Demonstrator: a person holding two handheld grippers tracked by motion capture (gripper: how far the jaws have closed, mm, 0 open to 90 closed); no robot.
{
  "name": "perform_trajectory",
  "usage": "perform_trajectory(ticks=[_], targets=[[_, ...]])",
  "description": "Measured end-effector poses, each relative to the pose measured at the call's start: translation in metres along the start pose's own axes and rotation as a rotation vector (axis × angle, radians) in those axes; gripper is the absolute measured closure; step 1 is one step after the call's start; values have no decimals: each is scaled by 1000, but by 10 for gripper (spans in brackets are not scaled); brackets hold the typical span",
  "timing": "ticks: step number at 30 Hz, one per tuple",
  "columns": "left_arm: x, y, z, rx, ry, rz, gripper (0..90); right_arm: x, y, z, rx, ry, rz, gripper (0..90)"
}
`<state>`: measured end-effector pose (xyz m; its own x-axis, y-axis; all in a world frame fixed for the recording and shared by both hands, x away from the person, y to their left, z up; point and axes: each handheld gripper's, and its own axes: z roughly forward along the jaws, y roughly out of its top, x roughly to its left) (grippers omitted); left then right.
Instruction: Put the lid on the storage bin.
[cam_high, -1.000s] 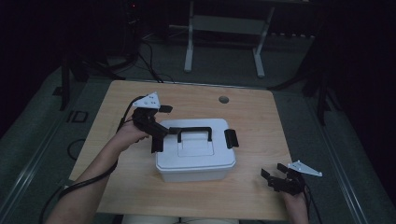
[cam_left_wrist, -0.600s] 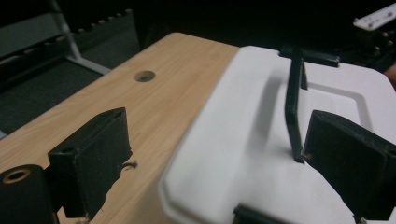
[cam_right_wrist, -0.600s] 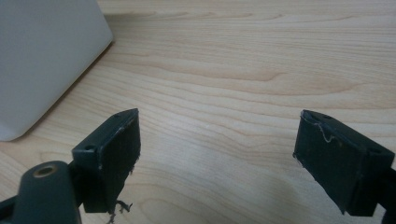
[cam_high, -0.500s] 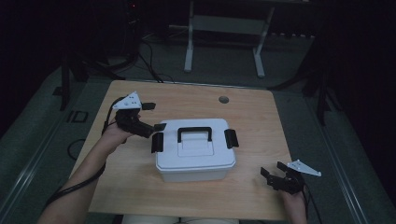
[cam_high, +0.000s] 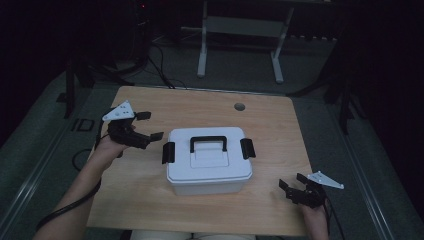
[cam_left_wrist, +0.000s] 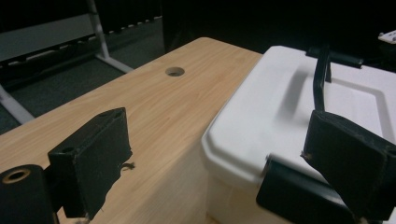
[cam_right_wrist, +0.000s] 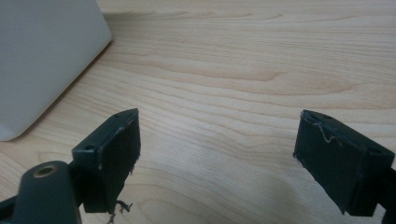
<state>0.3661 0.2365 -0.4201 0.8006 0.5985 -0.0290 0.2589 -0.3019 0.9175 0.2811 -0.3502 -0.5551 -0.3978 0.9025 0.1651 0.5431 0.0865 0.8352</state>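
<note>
Item: white storage box (cam_high: 209, 162), mid-table, black handle (cam_high: 208, 143) lying flat, side latches (cam_high: 168, 152) apparently shut. Left gripper (cam_high: 145, 127), jaws wide, just beside its left latch; right gripper (cam_high: 292, 187), jaws wide, idle near the front-right corner. Risk: an unbraced latch pull could slide the box (judgement only). Change: left gripper has withdrawn from the handle.
</note>
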Motion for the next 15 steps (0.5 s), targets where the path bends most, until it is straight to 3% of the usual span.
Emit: perform_trajectory(ticks=[5,7,13,15], targets=[[4,-12,-9,-3,19,-21,70,-1,0,-1,-2,2,8,143],[6,-21,-13,20,36,-26,70,-1,0,-1,-5,-3,11,143],[11,-43,-24,24,54,-59,70,-1,-1,-1,-7,-4,11,143],[11,-43,-24,24,54,-59,70,-1,0,-1,-4,-5,11,143]])
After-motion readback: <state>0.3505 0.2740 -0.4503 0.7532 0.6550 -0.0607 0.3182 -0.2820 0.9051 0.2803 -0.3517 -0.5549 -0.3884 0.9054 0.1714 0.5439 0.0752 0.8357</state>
